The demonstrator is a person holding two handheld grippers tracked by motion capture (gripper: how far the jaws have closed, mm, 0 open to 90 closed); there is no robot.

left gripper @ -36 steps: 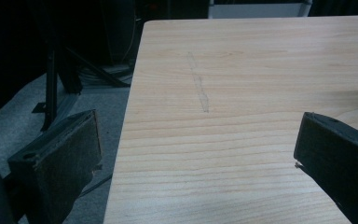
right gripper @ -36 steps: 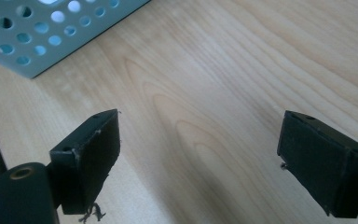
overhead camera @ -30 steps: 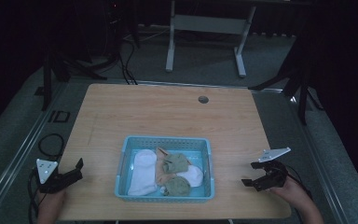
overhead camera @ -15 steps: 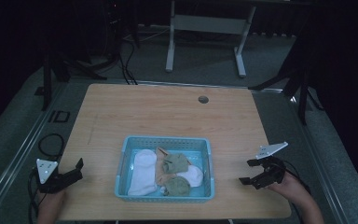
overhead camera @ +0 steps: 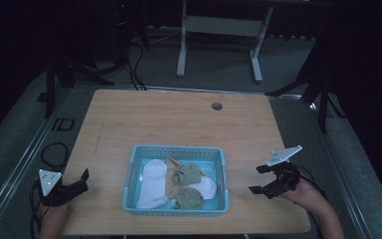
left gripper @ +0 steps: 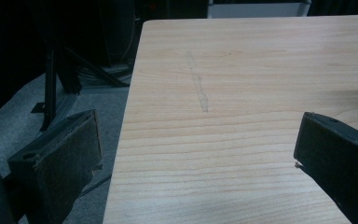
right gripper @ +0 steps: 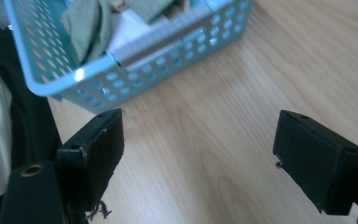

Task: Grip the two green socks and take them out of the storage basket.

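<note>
High view: a blue basket (overhead camera: 175, 208) of socks (overhead camera: 187, 174) sits near the table's (overhead camera: 179, 119) front edge. The right gripper (overhead camera: 261, 179) hovers just right of the basket, jaws wide, holding nothing. The left gripper (overhead camera: 82, 180) is left of the basket, also spread wide and empty.

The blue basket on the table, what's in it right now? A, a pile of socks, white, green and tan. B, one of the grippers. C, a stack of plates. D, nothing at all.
A: the high view shows the blue basket holding white, green and tan socks, while the left gripper and right gripper sit open on either side of it, outside the rim.
</note>
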